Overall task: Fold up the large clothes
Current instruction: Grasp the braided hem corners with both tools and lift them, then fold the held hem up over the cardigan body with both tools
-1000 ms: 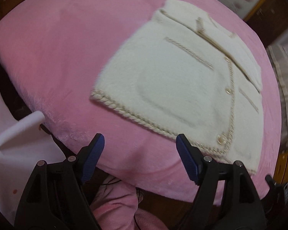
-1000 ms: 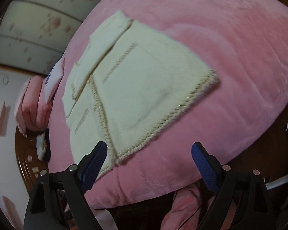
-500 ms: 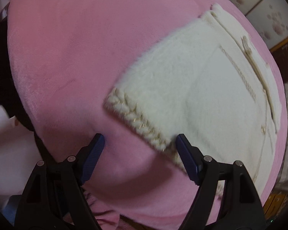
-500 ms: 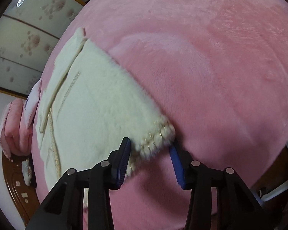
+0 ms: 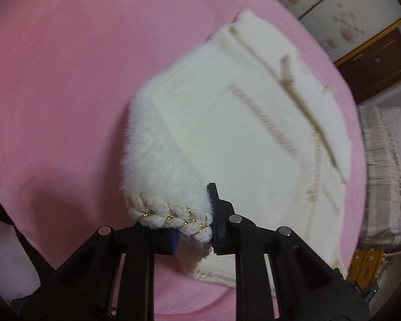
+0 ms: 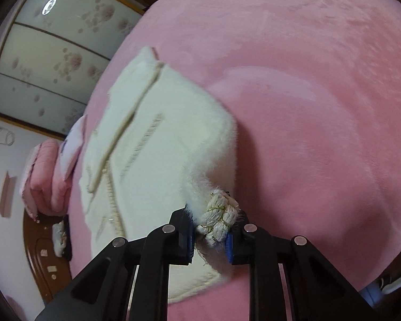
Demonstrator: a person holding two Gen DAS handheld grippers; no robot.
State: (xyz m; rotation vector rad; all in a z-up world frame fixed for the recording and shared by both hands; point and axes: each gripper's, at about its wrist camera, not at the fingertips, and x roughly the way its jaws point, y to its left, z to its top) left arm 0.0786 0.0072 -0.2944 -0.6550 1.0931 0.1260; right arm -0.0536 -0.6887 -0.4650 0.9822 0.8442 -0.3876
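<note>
A cream fluffy jacket (image 5: 248,144) with braided gold-flecked trim lies spread on a pink blanket (image 5: 56,85). My left gripper (image 5: 193,227) is closing its jaws on the jacket's braided hem corner (image 5: 168,215), and the blue pads pinch the bunched trim. In the right wrist view the same jacket (image 6: 157,144) stretches away to the left. My right gripper (image 6: 209,238) is closing too, its pads pressing the other hem corner (image 6: 220,214), which is lifted and crumpled between them.
The pink blanket (image 6: 320,93) covers a round bed. Sliding doors with flower prints (image 6: 48,61) stand behind it. Folded pink bedding (image 6: 45,176) sits at the left, a pale striped cover (image 5: 385,176) at the right in the left wrist view.
Both grippers came down and forward onto the jacket's hem. Their jaws went from wide open to pinched on the two hem corners, which now bunch up off the blanket.
</note>
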